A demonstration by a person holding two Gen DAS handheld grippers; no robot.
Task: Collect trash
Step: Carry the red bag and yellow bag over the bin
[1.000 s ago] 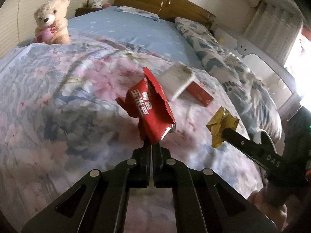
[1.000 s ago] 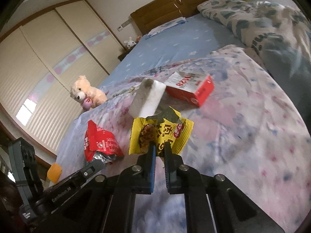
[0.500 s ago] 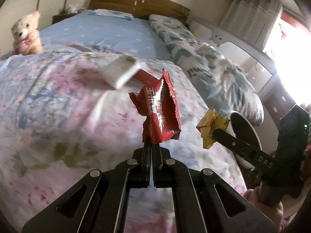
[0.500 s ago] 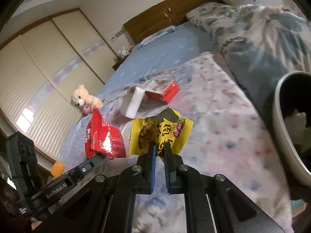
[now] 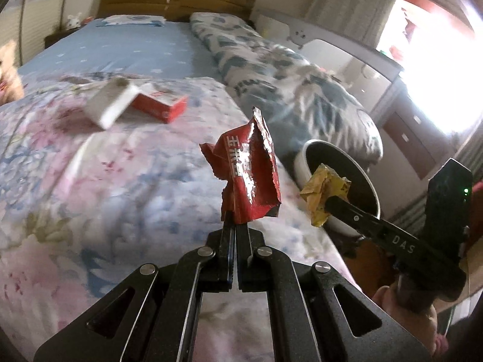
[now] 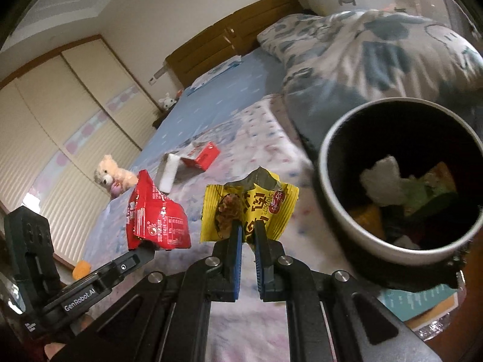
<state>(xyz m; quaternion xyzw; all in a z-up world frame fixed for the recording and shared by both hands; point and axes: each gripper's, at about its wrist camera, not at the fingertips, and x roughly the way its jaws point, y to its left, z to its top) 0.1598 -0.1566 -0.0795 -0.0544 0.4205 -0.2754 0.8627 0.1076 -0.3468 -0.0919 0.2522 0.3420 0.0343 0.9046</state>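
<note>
My left gripper is shut on a crumpled red snack wrapper, held up above the floral bedspread; it also shows in the right wrist view. My right gripper is shut on a yellow snack wrapper, which also shows in the left wrist view in front of the bin. A round white trash bin with a dark inside stands beside the bed at the right, holding several pieces of trash. Both wrappers are left of the bin's rim.
A white box and a red carton lie further up the bed. A folded blue-patterned quilt lies along the right side. A teddy bear sits at the far left. A wooden headboard is behind.
Both grippers have swung right with their wrappers. The trash bin has come fully into the right wrist view and closer in the left; the teddy bear has slid out to the left edge.
</note>
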